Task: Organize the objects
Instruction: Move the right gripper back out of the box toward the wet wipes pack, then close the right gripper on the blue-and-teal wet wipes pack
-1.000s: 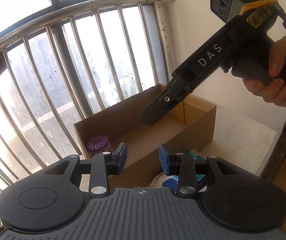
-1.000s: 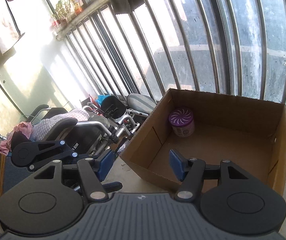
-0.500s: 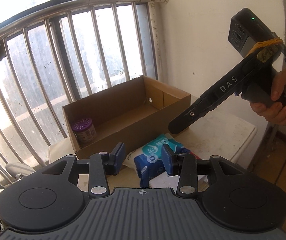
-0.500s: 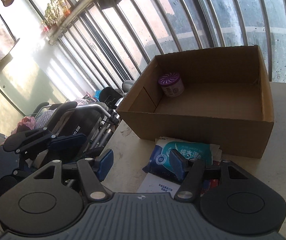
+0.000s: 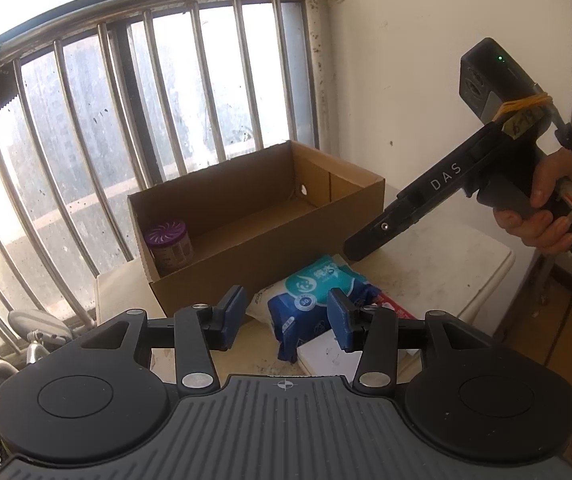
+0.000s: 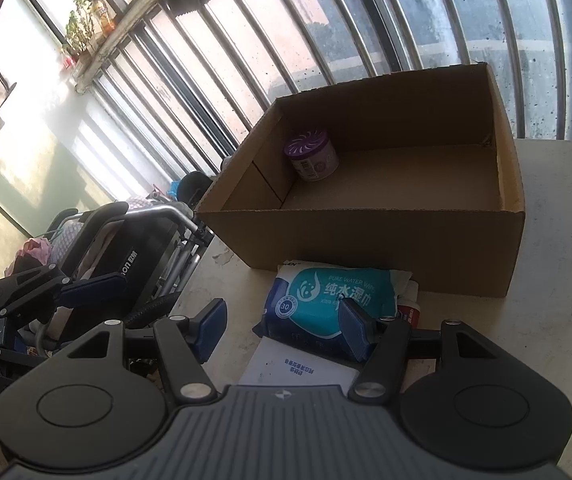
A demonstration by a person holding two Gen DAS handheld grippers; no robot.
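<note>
Nearest the lenses, both grippers raised off the table, held high and back, probably to take in the whole layout before choosing. Left gripper [image 5: 286, 316]: blue pads [image 5: 232, 316] parted wide, nothing between them. Right gripper [image 6: 282, 328]: likewise spread wide and empty, its handle gripped by the right hand [image 5: 541, 216] in the left view.

Just beyond the pads, on the white table [image 6: 557, 280], a loose cluster awaiting sorting: a white leaflet [image 6: 297, 368] lying flat, and partly over it a blue-and-teal pack of wet wipes [image 6: 325, 300], soft and likely to sag if pinched at one end. Tucked against the pack's right side, something red and white [image 6: 407, 312], too hidden to name.

Further back, touching or just beside the pack, an open cardboard box [image 6: 365, 236], top flaps gone, evidently the destination. Inside, only a purple-lidded jar [image 6: 311, 156], upright in the far-left corner, leaving most of the floor free for what comes next.

Beyond that, window bars [image 5: 126, 120] and, off the table's left edge, a wheelchair [image 6: 126, 248].
</note>
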